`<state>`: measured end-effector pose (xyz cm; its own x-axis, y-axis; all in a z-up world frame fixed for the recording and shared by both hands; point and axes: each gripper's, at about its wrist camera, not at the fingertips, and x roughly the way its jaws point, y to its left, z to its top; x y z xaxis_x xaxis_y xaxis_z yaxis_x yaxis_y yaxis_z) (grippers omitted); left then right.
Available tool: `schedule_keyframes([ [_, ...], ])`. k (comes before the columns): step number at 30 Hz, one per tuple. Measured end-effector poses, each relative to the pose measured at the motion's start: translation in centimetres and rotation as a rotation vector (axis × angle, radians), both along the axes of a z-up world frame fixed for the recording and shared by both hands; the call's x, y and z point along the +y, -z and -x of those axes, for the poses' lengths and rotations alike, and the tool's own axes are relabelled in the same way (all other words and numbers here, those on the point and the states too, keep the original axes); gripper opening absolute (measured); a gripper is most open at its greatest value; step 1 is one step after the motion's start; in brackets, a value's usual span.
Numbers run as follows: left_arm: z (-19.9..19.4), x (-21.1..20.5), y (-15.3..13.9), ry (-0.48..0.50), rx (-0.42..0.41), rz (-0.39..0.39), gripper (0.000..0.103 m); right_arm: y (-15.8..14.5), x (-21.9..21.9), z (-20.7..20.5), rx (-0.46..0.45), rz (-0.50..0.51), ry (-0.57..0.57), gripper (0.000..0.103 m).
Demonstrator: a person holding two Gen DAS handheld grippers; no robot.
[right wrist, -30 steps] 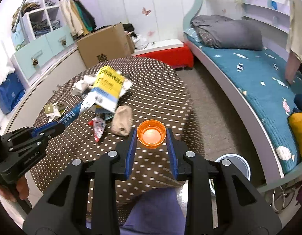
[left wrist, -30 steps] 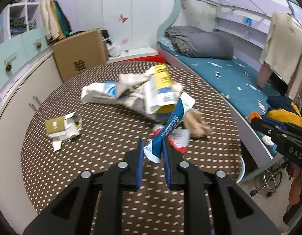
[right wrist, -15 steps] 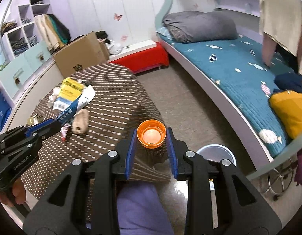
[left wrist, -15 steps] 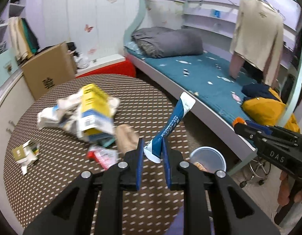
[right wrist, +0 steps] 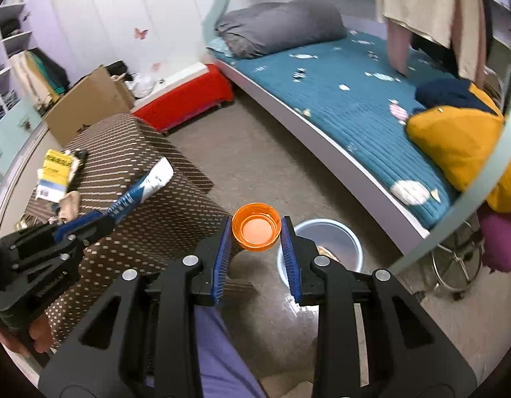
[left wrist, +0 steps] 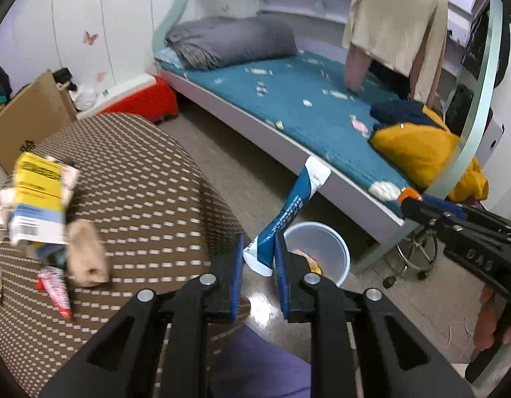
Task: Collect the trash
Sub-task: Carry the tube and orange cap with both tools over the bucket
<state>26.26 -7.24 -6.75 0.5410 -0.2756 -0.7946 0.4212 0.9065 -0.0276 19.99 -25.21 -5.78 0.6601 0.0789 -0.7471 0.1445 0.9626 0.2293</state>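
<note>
My left gripper (left wrist: 258, 258) is shut on a flattened blue and white tube (left wrist: 290, 210) that sticks up and to the right. It hangs just left of a pale blue trash bin (left wrist: 335, 248) on the floor. My right gripper (right wrist: 255, 232) is shut on an orange bottle cap (right wrist: 255, 227), held a little left of the same bin (right wrist: 341, 232). The left gripper with the tube (right wrist: 146, 184) shows at the left of the right wrist view. More trash lies on the dotted brown table (left wrist: 139, 179): a yellow and blue carton (left wrist: 36, 199), a brown crumpled wad (left wrist: 86, 255), a red wrapper (left wrist: 55, 290).
A bed with a teal cover (left wrist: 288, 106) runs along the right, with a yellow garment (left wrist: 418, 149) on it. A red box (right wrist: 186, 99) and a cardboard box (right wrist: 89, 102) stand by the far wall. A chair base (right wrist: 454, 265) is by the bed's corner. My purple-clad leg (right wrist: 215, 358) is below.
Both grippers have swung to the right, off the table and toward the bin on the floor, each still holding its item. The table's trash pile has slid to the left of both views.
</note>
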Motion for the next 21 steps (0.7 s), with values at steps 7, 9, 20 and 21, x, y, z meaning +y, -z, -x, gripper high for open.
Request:
schedule_keyframes([
  [7,-1.7,-3.8,3.9,0.051,0.114,-0.036,0.018,2.1,-3.4,-0.1,0.060,-0.005,0.068,0.030],
  [9,-2.2,-5.1,5.1,0.067,0.149,-0.046,0.018,2.8,-4.4,-0.2,0.081,-0.010,0.087,0.030],
  [20,-4.4,-12.0,11.9,0.147,0.315,-0.102,0.018,6.5,-8.9,-0.5,0.182,-0.036,0.198,0.029],
  [21,-4.5,-12.6,12.1,0.154,0.316,-0.101,0.018,6.9,-9.4,-0.5,0.195,-0.040,0.211,0.029],
])
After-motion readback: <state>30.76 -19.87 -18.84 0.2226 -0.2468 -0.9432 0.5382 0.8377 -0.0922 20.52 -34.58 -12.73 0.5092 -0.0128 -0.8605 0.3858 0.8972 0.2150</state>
